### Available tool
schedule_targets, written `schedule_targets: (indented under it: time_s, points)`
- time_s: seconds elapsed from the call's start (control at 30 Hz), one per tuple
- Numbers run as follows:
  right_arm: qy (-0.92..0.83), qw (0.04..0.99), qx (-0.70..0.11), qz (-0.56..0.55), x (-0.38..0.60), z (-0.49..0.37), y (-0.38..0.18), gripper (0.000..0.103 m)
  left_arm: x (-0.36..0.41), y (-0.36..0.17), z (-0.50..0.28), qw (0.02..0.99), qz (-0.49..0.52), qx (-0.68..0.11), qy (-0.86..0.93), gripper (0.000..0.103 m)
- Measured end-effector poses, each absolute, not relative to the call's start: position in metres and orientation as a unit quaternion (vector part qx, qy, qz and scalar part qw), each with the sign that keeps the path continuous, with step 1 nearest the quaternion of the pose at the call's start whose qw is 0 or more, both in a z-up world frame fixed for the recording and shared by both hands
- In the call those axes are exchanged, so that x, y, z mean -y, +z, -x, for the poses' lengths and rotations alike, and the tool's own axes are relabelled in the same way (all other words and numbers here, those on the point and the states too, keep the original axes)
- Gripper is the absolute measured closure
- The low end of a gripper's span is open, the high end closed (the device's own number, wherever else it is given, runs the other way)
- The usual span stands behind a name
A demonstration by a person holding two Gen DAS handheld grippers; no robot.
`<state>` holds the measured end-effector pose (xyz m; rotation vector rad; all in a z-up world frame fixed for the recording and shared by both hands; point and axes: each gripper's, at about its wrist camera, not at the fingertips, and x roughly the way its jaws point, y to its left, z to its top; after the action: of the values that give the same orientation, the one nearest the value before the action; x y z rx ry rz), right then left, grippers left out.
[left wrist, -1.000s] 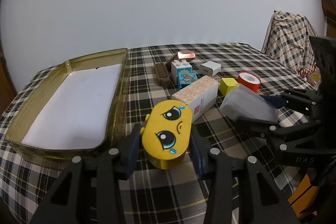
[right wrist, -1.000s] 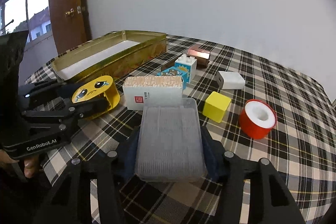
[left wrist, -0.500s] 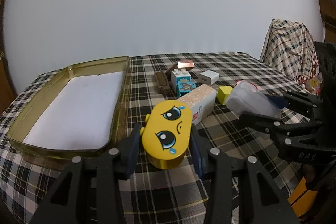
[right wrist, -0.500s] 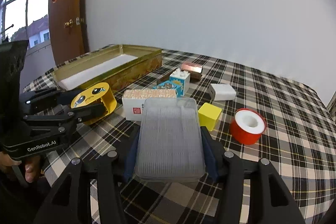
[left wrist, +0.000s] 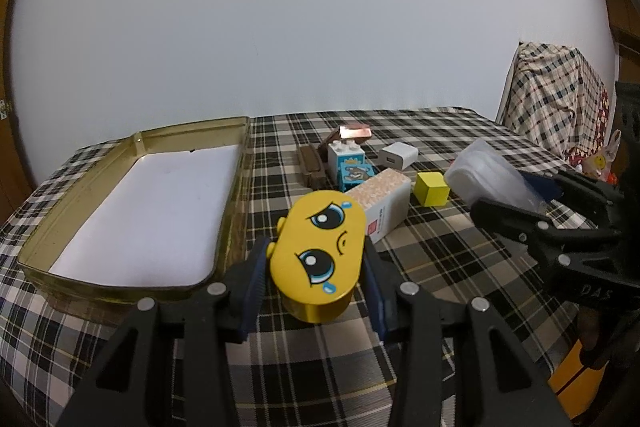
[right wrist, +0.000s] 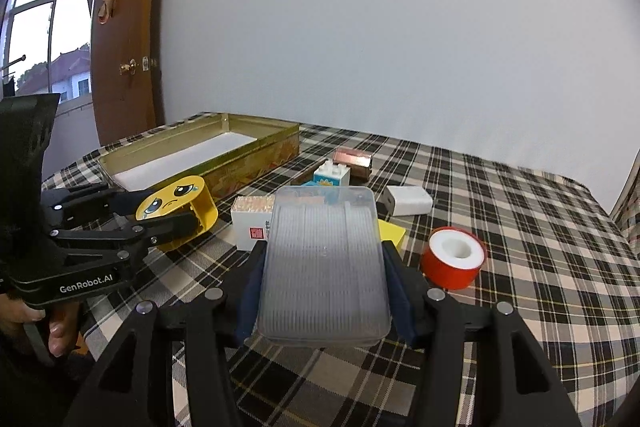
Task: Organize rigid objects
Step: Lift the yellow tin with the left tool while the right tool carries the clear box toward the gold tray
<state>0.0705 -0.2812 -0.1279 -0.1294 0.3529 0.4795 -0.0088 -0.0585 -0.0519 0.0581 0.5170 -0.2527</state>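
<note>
Right wrist: clear box, clamped like yellow tin, hides yellow cube (partly).

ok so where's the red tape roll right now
In the right wrist view the red tape roll lies flat on the plaid tablecloth, right of the clear plastic box, with the yellow cube and white charger nearest.

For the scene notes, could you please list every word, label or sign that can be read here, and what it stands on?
"GenRobot.AI": white lettering on the left gripper body, seen in the right wrist view.
"DAS": raised letters on the right gripper body, seen in the left wrist view; it may run on out of sight.
Red square mark and small print on the white box: too small to read.
No other text shows.
</note>
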Motion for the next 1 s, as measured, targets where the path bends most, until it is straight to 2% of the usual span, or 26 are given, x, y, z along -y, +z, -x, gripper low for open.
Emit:
schedule_targets:
  time_s: [1.0]
  points:
    - [0.187, 0.979, -0.063, 0.052, 0.294, -0.032, -0.124, 0.046, 0.059, -0.049, 0.022, 0.969, -0.029, -0.216, -0.114, 0.06]
